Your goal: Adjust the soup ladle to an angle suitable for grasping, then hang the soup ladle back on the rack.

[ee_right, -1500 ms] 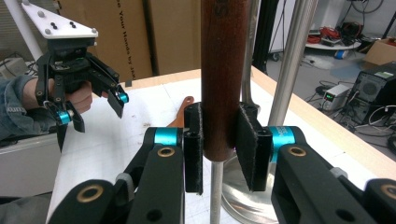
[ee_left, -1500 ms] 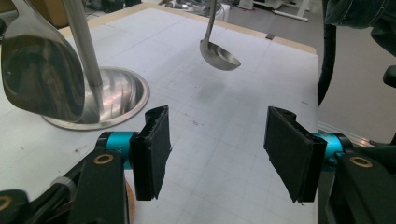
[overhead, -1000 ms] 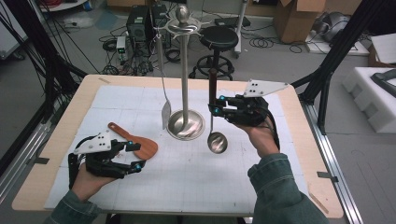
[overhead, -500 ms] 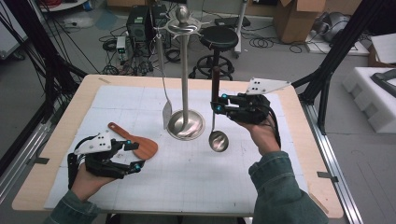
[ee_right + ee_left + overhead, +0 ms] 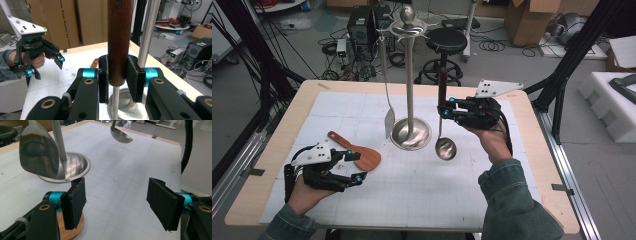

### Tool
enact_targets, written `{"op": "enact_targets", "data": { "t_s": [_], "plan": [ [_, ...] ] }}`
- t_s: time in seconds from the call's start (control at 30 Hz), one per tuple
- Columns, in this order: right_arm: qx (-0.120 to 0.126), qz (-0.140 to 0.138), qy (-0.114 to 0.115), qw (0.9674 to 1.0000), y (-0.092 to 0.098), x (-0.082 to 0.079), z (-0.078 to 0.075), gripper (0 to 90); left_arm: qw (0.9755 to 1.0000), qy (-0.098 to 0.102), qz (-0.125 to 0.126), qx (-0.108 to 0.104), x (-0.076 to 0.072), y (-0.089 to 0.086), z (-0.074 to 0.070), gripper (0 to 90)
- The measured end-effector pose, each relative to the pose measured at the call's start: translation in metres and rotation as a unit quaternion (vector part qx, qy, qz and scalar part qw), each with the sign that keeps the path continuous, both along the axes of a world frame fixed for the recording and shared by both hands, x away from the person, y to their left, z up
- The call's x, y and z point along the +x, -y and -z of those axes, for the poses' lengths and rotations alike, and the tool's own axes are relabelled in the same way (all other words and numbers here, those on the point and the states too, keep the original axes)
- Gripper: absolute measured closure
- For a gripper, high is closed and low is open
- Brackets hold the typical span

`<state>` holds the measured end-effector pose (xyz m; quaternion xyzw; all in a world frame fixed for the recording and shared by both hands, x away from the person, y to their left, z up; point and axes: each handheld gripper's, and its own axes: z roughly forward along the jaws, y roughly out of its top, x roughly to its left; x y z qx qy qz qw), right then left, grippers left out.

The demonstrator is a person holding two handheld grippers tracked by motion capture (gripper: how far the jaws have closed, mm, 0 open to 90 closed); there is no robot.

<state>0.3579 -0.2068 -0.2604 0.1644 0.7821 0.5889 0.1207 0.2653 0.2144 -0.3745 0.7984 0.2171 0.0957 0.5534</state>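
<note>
Gripping ladle [image 5: 445, 148] handle upright: right gripper [image 5: 445, 107]; left gripper [image 5: 353, 167] jaws released (wooden spatula [image 5: 358, 153] beside).

A grey concrete floor [image 5: 532, 70] is seen beyond the wooden counter [image 5: 532, 150]. A black round stool [image 5: 446, 41] stands at top centre, with tangled cables and black electronics boxes [image 5: 362, 25] at upper left. Cardboard boxes [image 5: 532, 20] are stacked at upper right; white foam blocks [image 5: 607, 105] lie at the right edge.

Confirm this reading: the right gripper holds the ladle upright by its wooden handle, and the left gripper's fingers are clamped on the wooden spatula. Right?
Not quite. The right gripper does hold the ladle upright by its handle, but the left gripper's fingers are open; the wooden spatula lies on the table, as the left gripper view shows.
</note>
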Motion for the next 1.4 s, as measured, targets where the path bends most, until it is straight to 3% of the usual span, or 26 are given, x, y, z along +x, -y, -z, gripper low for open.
{"op": "enact_targets", "data": {
  "t_s": [0.5, 0.9, 1.4],
  "plan": [
    [0.003, 0.000, 0.004, 1.0000, -0.003, 0.009, -0.012, 74.3, 1.0000, 0.000, -0.001, -0.005, 0.001, -0.001, 0.000, 31.9],
    [0.005, 0.000, 0.004, 1.0000, -0.006, 0.027, -0.020, 74.3, 1.0000, -0.001, 0.003, -0.008, 0.003, -0.001, 0.000, 31.9],
    [0.002, -0.005, 0.015, 0.9999, -0.016, 0.042, -0.047, 74.3, 1.0000, 0.000, 0.003, -0.008, 0.002, -0.001, 0.000, 31.9]
  ]
}}
